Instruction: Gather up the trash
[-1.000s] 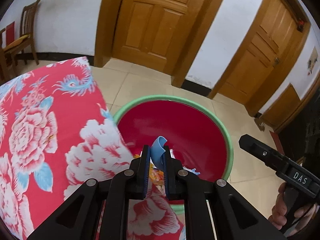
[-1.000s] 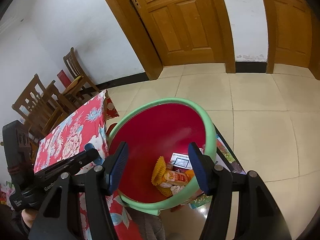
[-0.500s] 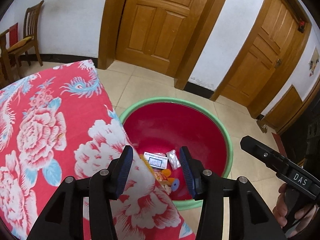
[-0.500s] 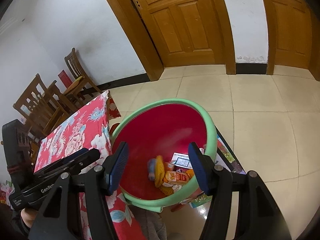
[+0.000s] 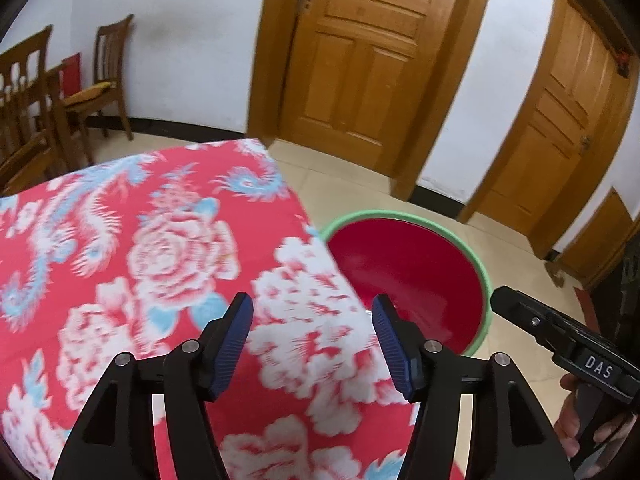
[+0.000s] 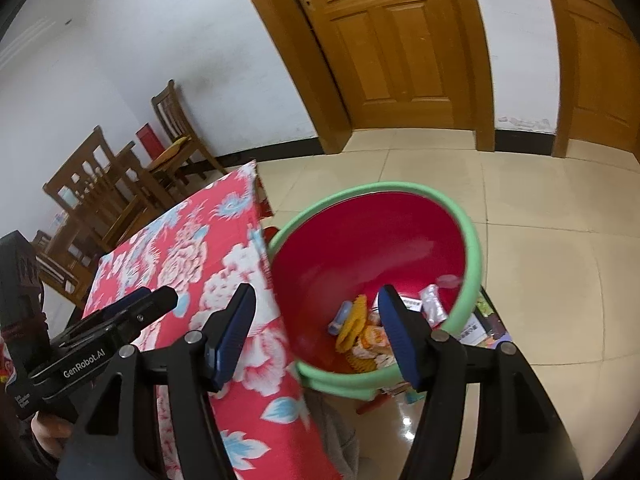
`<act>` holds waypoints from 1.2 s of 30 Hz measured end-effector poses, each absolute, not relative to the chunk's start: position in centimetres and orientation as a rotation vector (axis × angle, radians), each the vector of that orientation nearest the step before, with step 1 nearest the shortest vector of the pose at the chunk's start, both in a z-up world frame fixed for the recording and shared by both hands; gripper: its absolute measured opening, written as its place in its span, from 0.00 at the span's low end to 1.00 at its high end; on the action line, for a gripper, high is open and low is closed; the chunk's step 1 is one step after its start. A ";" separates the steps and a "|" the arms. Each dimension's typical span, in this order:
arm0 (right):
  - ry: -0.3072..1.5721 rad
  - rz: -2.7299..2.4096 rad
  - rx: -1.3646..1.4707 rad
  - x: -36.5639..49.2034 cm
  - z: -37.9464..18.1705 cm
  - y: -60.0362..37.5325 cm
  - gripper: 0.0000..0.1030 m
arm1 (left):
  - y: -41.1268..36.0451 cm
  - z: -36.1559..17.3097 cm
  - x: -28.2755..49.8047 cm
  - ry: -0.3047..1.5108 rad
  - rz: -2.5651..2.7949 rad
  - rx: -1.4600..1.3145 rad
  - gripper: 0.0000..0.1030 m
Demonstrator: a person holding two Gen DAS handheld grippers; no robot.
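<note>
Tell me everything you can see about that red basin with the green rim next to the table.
The basin is a round tub, seemingly plastic, glossy red inside with a pale green rolled rim. It sits upright, below the edge of the floral tablecloth, which overlaps its near side; whether they touch is unclear. At its bottom lies collected trash: a yellow ribbed piece, an orange snack packet, a clear wrapper, a printed card and a small blue piece. Neither gripper touches it.

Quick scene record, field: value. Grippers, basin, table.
left gripper: jaws have just been opening, nothing between them, over the tablecloth
right gripper: jaws open, empty
basin: red inside, green rim, beside the table edge
basin contents: blue scrap, yellow wrapper, clear packet
tablecloth: red floral
</note>
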State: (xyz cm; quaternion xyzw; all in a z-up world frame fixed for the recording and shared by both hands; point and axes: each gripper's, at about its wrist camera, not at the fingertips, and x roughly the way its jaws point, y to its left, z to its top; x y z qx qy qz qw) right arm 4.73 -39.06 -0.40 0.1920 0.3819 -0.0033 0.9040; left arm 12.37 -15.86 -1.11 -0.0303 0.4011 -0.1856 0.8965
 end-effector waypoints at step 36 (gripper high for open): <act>0.742 0.157 0.249 0.3 3.7 -26.5 0.73 | -3.7 2.3 4.9 0.752 -0.072 -0.155 0.70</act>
